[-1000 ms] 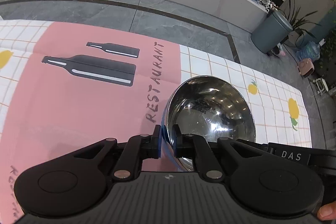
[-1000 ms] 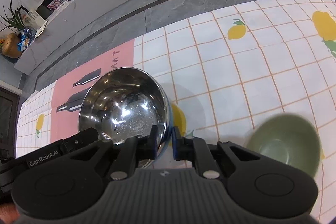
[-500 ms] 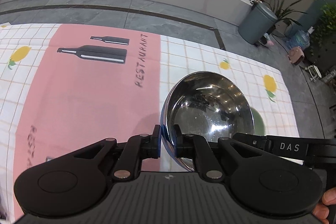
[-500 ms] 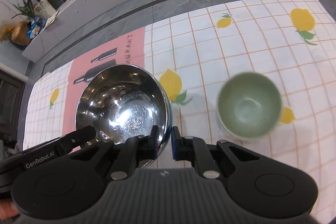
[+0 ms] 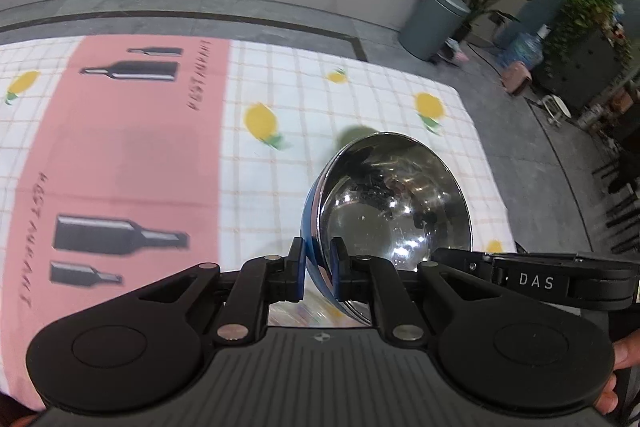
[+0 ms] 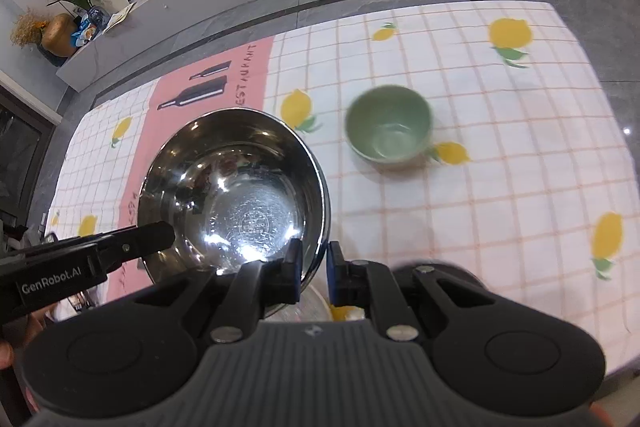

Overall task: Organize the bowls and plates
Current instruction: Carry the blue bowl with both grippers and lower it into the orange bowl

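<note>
Both grippers carry a shiny steel bowl (image 5: pixel 394 211) above the table, tilted and clear of the cloth. My left gripper (image 5: pixel 318 263) is shut on its near rim, one pad inside and one outside. On the opposite rim my right gripper (image 6: pixel 312 267) is shut the same way on the steel bowl (image 6: pixel 236 199). The left gripper's fingers (image 6: pixel 152 235) reach in from the left in the right wrist view. A pale green bowl (image 6: pixel 388 125) stands upright on the cloth beyond and right of the steel bowl; only its edge (image 5: pixel 356 135) shows in the left wrist view.
The table wears a white checked cloth with lemons (image 6: pixel 500 167) and a pink panel printed with bottles (image 5: pixel 120 155). Something clear and glassy (image 6: pixel 304 303) lies just under my right fingers. A grey bin (image 5: pixel 432 23) and plants stand on the floor past the table's far edge.
Both grippers rose and carried the steel bowl to the right over the cloth. The green bowl moved from the lower right of the right wrist view toward its middle.
</note>
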Demonstrator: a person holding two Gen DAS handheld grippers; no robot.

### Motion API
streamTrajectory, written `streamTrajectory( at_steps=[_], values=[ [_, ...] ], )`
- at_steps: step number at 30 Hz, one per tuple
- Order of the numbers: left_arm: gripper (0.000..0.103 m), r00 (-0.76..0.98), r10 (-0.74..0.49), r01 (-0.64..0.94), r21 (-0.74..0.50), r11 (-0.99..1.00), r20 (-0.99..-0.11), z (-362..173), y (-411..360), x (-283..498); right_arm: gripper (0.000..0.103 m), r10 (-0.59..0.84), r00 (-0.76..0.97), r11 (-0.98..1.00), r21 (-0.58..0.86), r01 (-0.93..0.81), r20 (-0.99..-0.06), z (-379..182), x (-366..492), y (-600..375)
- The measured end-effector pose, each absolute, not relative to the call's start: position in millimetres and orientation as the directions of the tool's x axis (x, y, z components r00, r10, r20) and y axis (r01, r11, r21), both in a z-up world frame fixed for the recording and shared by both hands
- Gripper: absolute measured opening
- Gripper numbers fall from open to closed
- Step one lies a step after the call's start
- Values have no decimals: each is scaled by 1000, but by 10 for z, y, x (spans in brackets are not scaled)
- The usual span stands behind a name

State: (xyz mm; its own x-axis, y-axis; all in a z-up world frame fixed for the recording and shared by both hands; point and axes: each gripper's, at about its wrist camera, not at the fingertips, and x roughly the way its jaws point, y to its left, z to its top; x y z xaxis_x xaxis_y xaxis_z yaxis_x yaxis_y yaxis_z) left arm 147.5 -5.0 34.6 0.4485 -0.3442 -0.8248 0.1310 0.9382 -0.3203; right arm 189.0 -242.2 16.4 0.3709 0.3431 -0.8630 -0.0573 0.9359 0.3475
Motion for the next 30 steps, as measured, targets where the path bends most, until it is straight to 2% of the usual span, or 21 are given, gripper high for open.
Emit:
streamTrajectory(
  at_steps=[10,19,30],
  values=[
    [14,331,-394,205,-342,917,-857,74,-655,1231,10,252,353,965,260,-26,-901,58,1443,-2964],
    [14,242,-375,205,-330,921,-895,-266,-916,1164,9,217,284,975,222,-15,-934,-279,1406,-3152],
    [16,211,-345,215,-300,929,-915,-366,-1048,1202,9,205,245,978,209,-11,-948,-512,1497,-3192]
  ],
)
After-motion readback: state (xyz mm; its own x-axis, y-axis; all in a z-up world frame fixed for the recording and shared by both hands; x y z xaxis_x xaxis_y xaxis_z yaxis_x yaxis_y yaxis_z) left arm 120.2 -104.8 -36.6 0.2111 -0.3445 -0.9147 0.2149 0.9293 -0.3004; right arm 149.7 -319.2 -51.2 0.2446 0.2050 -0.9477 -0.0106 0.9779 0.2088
